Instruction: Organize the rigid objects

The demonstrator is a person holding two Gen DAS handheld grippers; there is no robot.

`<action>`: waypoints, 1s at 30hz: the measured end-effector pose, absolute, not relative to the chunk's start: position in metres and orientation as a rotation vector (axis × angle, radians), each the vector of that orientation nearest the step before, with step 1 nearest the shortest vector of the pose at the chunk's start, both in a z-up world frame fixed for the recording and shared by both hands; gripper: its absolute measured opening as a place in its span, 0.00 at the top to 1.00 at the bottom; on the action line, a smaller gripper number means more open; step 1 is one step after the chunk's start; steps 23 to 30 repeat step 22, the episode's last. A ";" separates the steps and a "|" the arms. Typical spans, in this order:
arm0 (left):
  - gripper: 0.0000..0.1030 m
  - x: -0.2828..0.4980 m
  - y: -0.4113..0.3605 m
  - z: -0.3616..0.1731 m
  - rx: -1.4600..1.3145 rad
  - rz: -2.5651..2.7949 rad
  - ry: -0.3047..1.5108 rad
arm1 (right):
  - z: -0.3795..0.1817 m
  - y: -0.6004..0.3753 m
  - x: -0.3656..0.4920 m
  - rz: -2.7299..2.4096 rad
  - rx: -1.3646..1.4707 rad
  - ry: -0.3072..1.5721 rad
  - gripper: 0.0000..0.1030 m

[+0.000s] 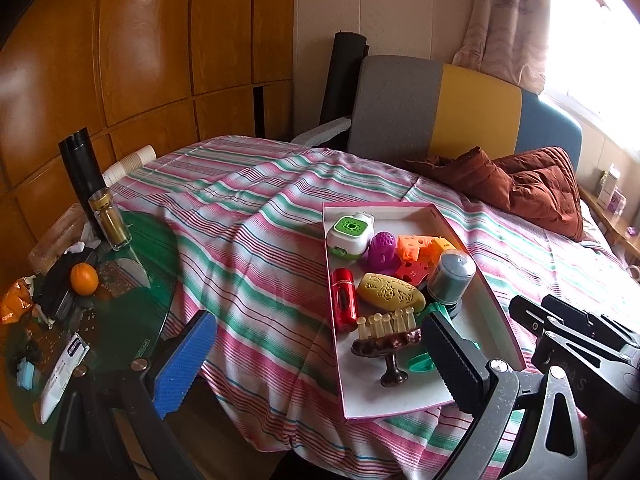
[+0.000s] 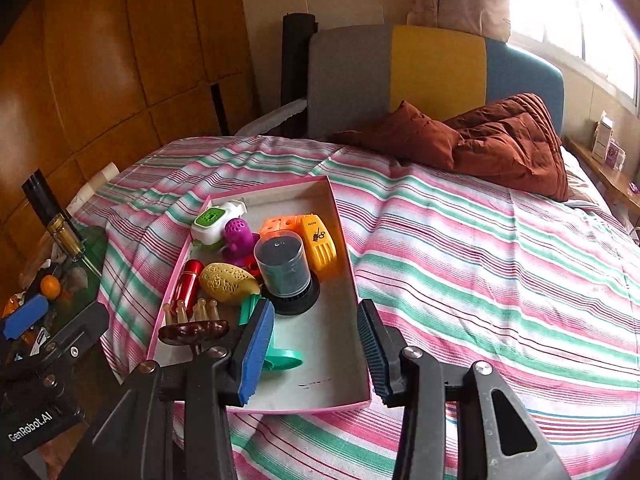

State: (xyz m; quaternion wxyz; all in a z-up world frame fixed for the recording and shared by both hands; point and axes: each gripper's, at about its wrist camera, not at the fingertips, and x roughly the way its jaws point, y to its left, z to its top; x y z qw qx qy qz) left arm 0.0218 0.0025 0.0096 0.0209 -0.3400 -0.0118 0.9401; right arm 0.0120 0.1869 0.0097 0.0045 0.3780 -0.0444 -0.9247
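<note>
daylight from window point(image 1: 592, 32) | overexposed glare | fisheye-warped edges | sharp

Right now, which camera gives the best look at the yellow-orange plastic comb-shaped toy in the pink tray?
The right wrist view: the yellow-orange comb-shaped toy lies fully visible, printed face and teeth showing. In the left wrist view only its top corner peeks out behind the grey-capped clear cylinder.

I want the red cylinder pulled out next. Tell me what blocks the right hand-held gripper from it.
The red cylinder lies by the tray's left wall. The brown peg stand sits nearer the right hand-held gripper, and the yellow oval crowds its right side.
</note>
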 end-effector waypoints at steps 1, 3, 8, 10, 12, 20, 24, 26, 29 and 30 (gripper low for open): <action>0.00 0.022 0.002 0.010 -1.057 2.914 -0.040 | 0.010 0.187 0.012 -2.897 1.181 -0.137 0.58; 0.00 0.021 0.002 0.010 -1.060 2.910 -0.047 | 0.011 0.185 0.013 -2.898 1.174 -0.130 0.58; 0.00 0.022 0.002 0.010 -1.059 2.910 -0.047 | 0.012 0.183 0.012 -2.897 1.167 -0.121 0.58; 0.00 0.022 0.002 0.010 -1.061 2.908 -0.048 | 0.012 0.182 0.011 -2.895 1.168 -0.120 0.58; 0.00 0.021 0.002 0.010 -1.064 2.907 -0.045 | 0.012 0.182 0.011 -2.895 1.169 -0.114 0.58; 0.01 0.021 0.001 0.007 -1.069 2.908 -0.045 | 0.011 0.178 0.010 -2.881 1.167 -0.099 0.58; 0.01 0.020 0.000 0.007 -1.078 2.902 -0.048 | 0.010 0.176 0.009 -2.879 1.165 -0.093 0.58; 0.01 0.020 0.000 0.007 -1.078 2.902 -0.048 | 0.010 0.176 0.009 -2.879 1.165 -0.093 0.58; 0.01 0.020 0.000 0.007 -1.078 2.902 -0.048 | 0.010 0.176 0.009 -2.879 1.165 -0.093 0.58; 0.01 0.020 0.000 0.007 -1.078 2.902 -0.048 | 0.010 0.176 0.009 -2.879 1.165 -0.093 0.58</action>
